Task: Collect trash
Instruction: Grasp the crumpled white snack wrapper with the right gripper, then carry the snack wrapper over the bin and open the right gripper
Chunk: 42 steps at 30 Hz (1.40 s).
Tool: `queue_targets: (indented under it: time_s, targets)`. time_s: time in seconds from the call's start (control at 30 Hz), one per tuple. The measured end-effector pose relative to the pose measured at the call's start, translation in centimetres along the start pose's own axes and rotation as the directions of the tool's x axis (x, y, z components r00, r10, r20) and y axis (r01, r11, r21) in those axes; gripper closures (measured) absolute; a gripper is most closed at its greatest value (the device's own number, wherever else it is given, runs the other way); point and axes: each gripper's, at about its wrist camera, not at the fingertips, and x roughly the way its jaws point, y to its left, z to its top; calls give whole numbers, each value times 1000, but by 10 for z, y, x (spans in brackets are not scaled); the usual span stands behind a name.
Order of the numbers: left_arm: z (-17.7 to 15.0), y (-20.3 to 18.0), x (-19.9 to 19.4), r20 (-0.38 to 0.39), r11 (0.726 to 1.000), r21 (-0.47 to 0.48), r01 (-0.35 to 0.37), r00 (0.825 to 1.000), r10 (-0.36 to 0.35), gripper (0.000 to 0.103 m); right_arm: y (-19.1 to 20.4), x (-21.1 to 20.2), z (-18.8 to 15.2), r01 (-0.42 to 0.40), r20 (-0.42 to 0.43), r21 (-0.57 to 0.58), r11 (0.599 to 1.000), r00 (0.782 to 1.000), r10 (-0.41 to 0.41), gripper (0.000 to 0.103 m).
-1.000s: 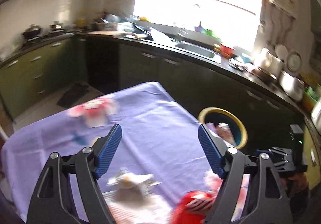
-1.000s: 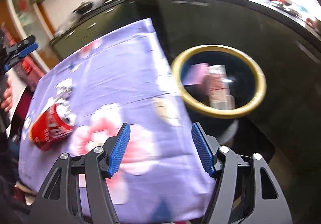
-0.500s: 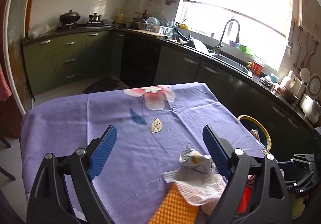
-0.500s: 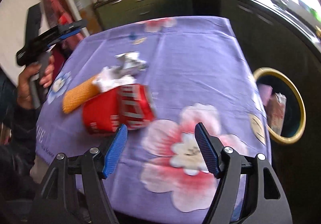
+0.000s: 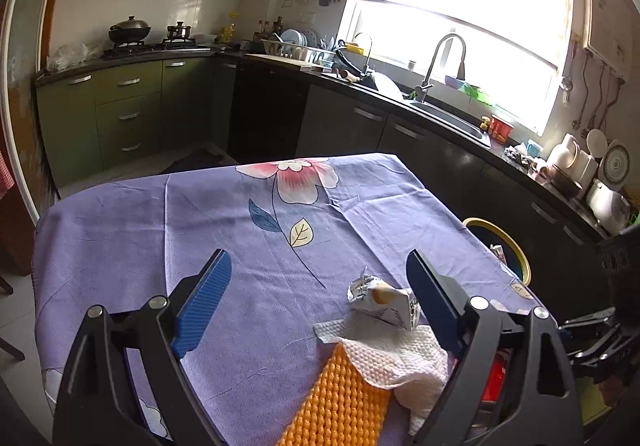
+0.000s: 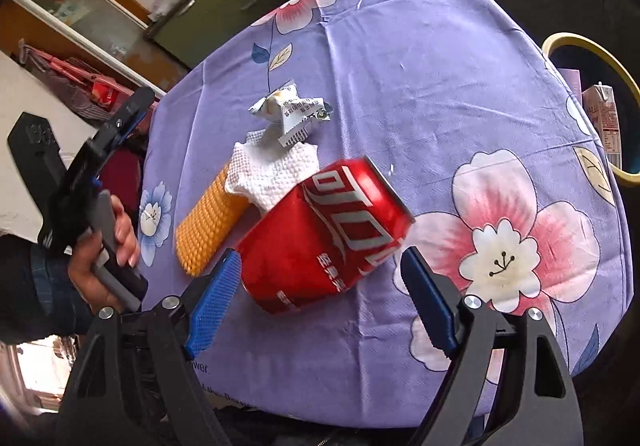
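The right gripper point(image 6: 320, 298) is hovering over the red can point(image 6: 326, 234), its jaws having just been opening wide around it without pressing. The left gripper point(image 5: 320, 306) is gaping empty above the crumpled wrapper point(image 5: 382, 298) and white napkin point(image 5: 394, 360). Beyond the table point(image 6: 420, 58), the bin point(image 6: 592, 58) is sitting with a carton inside.

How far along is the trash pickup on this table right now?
Done: a carton already sits in the bin. In hand: nothing yet; the right gripper is open around the red can, its jaws just widened. Left: the can, wrapper, paper towel and orange sponge. The left gripper is open, empty.
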Motion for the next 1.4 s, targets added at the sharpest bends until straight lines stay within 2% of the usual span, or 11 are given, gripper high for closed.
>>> queue_targets:
  time_s: [0.13, 0.3, 0.37, 0.47, 0.5, 0.57, 0.8, 0.9, 1.03, 1.23, 1.4]
  targets:
    - [1, -2, -6, 9, 1000, 3, 8, 1000, -8, 19, 20, -1, 13, 74, 45, -70, 995, 996, -71, 22]
    - [2, 3, -11, 32, 1000, -13, -20, 999, 21, 18, 46, 13, 48, 109, 56, -215, 970, 993, -99, 22]
    - [2, 7, -10, 32, 999, -22, -29, 999, 30, 18, 57, 33, 71, 135, 41, -306, 942, 991, -129, 26]
    - [1, 10, -8, 28, 999, -24, -46, 998, 47, 18, 60, 61, 96, 134, -12, -374, 918, 989, -149, 36]
    - [1, 11, -6, 25, 998, -24, -52, 998, 53, 18, 58, 72, 107, 118, -50, -375, 919, 988, -147, 40]
    - [0, 12, -4, 16, 998, -28, -54, 998, 55, 18, 55, 88, 116, 93, -96, -378, 921, 986, -139, 41]
    - [-2, 11, 3, -11, 999, -17, -43, 999, 43, 18, 57, 119, 128, 104, -151, -428, 898, 971, -185, 42]
    - [-3, 9, 3, -14, 999, -11, -40, 999, 40, 18, 60, 128, 128, 109, -167, -442, 890, 965, -202, 64]
    - [-3, 8, 4, -18, 999, -10, -36, 999, 36, 17, 62, 122, 125, 109, -150, -449, 887, 969, -195, 72]
    - [-5, 1, 6, -28, 1000, 11, -23, 999, 24, 17, 52, 98, 126, 106, -108, -403, 909, 981, -163, 73]
    - [-7, -7, 6, -31, 999, 41, -13, 999, 14, 16, 23, 64, 134, 124, -52, -321, 939, 988, -149, 73]
